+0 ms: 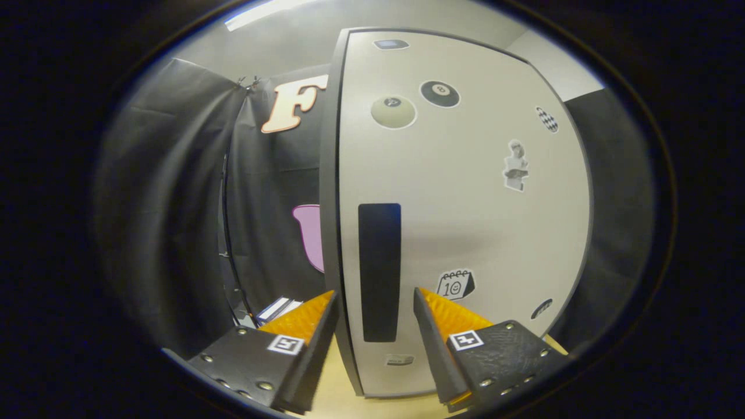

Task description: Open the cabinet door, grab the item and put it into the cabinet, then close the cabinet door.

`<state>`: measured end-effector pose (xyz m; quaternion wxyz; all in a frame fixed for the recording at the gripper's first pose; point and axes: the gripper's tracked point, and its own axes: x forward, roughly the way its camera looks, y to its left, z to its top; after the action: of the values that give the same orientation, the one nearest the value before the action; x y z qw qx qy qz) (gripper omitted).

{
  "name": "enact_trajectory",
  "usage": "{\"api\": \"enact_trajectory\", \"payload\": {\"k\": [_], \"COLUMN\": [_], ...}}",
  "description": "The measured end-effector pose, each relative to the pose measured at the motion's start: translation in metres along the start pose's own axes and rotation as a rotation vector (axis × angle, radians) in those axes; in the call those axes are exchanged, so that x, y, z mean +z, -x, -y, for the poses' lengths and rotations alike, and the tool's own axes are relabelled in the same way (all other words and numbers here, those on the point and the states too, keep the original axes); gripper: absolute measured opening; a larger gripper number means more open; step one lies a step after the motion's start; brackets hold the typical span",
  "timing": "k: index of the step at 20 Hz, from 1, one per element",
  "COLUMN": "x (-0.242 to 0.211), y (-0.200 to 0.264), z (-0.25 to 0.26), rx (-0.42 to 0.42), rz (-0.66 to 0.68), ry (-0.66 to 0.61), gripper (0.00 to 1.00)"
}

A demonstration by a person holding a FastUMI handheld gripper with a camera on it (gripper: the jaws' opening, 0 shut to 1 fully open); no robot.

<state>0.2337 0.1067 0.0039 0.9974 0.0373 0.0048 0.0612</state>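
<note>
Right, hand-held gripper [375, 305] is spread wide, nothing held, fingers straddling the left edge of the cabinet door [465, 221]. Left finger sits outside the door's edge, right finger in front of the door face. The dark vertical handle recess [379, 270] lies between the fingertips, just ahead of them. Cannot tell whether either finger touches the door yet; looks like a small gap on both.

Door is shut or nearly so; its face carries stickers: two billiard balls [414, 102], a small figure [515, 166], a calendar icon [456, 284]. Cabinet stands on a pale table [332, 396]. Something flat and blue-white [279, 308] lies on the table, left of the door and beyond the left finger; too small to say whether that's the item to stow.

Step in hand, my read: opening the door, approach phase. Item not grabbed, nothing in the cabinet.

Next move likely needs: ease forward so one fingertip hooks the recess or the door's left edge, then pull along the door's swing arc, hinge presumably on the right. Risk: fingertip slips off the smooth edge if the pull goes straight back.
</note>
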Motion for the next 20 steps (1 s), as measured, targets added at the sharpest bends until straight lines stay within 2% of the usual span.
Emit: {"api": "enact_trajectory", "payload": {"k": [2,5,8,12,13,20], "x": [0.002,0.001,0.0,0.0,-0.001,-0.001], "y": [-0.009,-0.01,-0.014,-0.01,-0.01,0.01], "z": [0.003,0.003,0.0,0.0,0.0,0.004], "rx": [-0.012,-0.003,-0.001,-0.014,-0.012,-0.037], "rz": [0.007,-0.008,-0.007,-0.004,-0.014,-0.022], "ry": [-0.004,-0.03,-0.024,-0.007,-0.015,-0.002], "gripper": [0.7,0.38,0.32,0.32,0.26,0.26]}}
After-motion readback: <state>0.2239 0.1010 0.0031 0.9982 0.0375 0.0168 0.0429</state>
